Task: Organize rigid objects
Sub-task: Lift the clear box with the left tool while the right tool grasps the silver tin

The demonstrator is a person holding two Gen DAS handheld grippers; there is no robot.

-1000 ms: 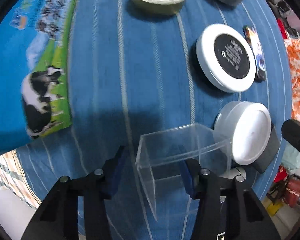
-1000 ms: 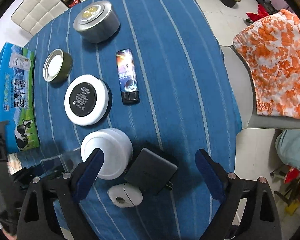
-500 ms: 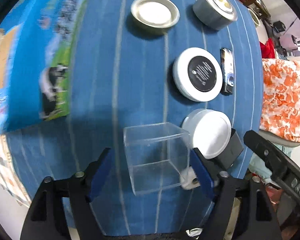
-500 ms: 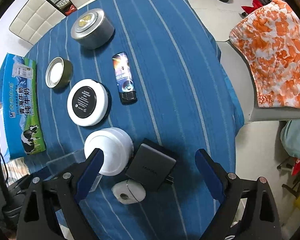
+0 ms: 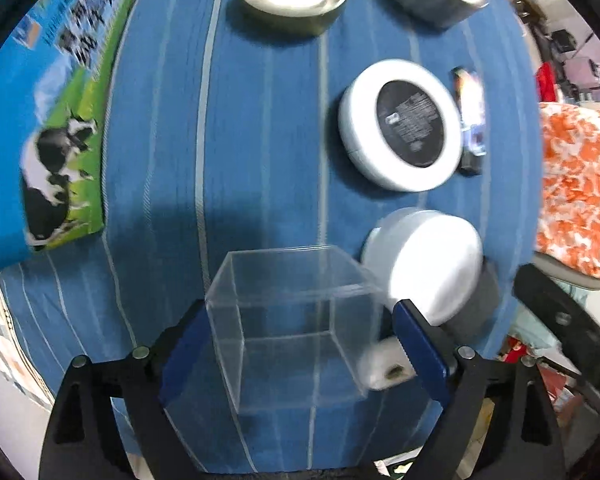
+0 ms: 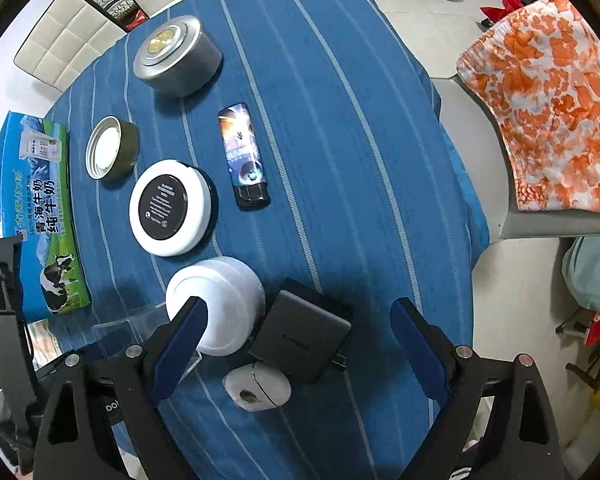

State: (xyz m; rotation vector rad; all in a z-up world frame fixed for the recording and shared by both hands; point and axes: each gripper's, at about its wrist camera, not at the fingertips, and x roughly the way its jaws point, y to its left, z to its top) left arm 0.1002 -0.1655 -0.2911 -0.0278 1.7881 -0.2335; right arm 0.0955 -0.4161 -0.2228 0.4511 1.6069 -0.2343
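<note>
A clear plastic box (image 5: 292, 328) stands on the blue striped cloth (image 5: 260, 140) between the fingers of my left gripper (image 5: 300, 308). Its jaws are opening and the blue pads (image 5: 420, 344) stand just off the box's sides. In the right wrist view the same box (image 6: 128, 328) shows at the lower left. My right gripper (image 6: 298, 304) hangs open and empty above a dark grey charger (image 6: 300, 336) and a white earbud case (image 6: 258, 386). A white round jar (image 6: 216, 304) sits beside the box.
Further back lie a white disc with a black label (image 6: 170, 208), an olive tin (image 6: 110, 148), a grey round tin (image 6: 178, 56) and a colourful lighter (image 6: 244, 156). A milk carton (image 6: 40, 216) lies at the left edge. An orange-patterned cloth (image 6: 548, 100) covers a chair on the right.
My left gripper's jaws have spread wide and let go of the clear box, which went from tilted to standing flat. The left gripper pulled back a little. The right gripper stayed put.
</note>
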